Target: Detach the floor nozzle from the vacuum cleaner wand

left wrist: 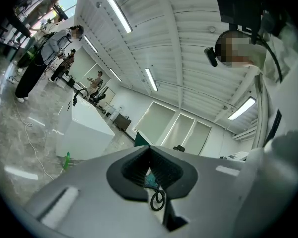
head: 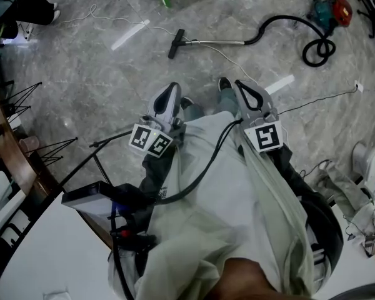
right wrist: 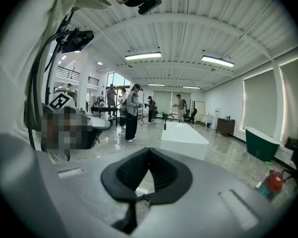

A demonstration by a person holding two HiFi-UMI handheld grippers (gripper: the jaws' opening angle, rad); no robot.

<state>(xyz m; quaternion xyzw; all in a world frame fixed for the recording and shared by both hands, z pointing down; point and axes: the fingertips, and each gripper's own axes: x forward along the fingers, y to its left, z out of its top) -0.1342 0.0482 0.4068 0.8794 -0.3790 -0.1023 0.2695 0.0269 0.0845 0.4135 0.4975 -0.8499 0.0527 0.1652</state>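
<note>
Grey marble floor (head: 100, 74), well ahead: floor nozzle (head: 175, 43) lying flat, joined to the wand (head: 215, 42), hose (head: 281, 21) curling off to the red-and-teal vacuum body (head: 330, 9). Nothing detached yet, by the look of it; whole job left, approach included. Left claw (head: 168, 95) clenched tight, empty. Right claw (head: 249, 92) likewise pinched together on nothing. Both close to the body, far from the nozzle.

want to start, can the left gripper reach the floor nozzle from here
Probably not yet: the left gripper, shut, is near the person's body; the floor nozzle lies far ahead, unblocked.
</note>
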